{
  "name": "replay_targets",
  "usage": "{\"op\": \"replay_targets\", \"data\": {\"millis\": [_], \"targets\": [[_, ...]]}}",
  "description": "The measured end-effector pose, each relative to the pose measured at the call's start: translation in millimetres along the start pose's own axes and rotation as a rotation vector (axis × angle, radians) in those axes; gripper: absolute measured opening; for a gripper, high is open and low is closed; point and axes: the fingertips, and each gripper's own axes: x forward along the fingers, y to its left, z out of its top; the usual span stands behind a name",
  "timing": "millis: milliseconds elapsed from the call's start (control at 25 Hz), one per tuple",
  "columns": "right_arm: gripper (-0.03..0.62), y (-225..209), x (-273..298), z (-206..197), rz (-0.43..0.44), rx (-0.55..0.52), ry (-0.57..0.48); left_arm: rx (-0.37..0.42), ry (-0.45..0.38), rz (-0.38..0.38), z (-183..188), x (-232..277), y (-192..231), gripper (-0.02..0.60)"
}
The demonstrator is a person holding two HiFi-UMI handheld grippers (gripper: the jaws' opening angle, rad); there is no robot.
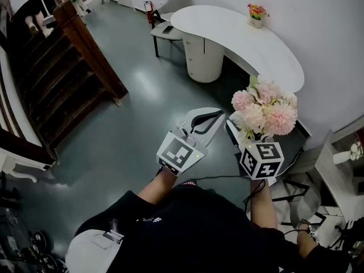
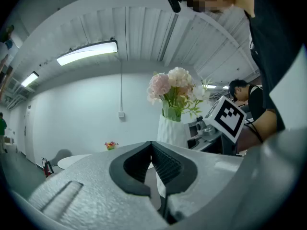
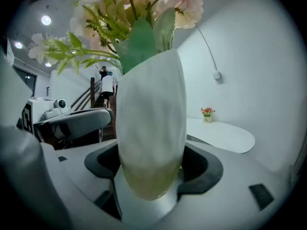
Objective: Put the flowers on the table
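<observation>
The right gripper (image 3: pixel 151 176) is clamping its jaws around the lower part of a white vase (image 3: pixel 151 119) of pink flowers (image 1: pixel 265 110). It is holding the vase upright in the air above the grey floor (image 1: pixel 142 95), well apart from the white table (image 1: pixel 244 38). The left gripper (image 2: pixel 152 163) is hovering just beside it, with its jaws pressed together on nothing.

Open grey floor (image 1: pixel 148 101) ran clear ahead to the white bench (image 1: pixel 239 38). Its top lay mostly bare, one small flower pot (image 1: pixel 256 14) at the far edge. A chair (image 1: pixel 175 3) crowded its left end; the wooden staircase (image 1: pixel 57 78) walled off the left.
</observation>
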Motion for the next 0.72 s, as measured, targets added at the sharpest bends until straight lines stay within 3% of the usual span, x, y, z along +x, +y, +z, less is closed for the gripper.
{"op": "replay_targets", "data": {"millis": [240, 720], "targets": [[0.367, -4, 3, -2, 0.0, 0.01, 0.005, 0.009, -0.004, 0.008, 1, 5, 4, 0.005], [0.367, -19, -4, -9, 0.028, 0.013, 0.018, 0.007, 0.07, 0.029, -9, 16, -10, 0.005]]}}
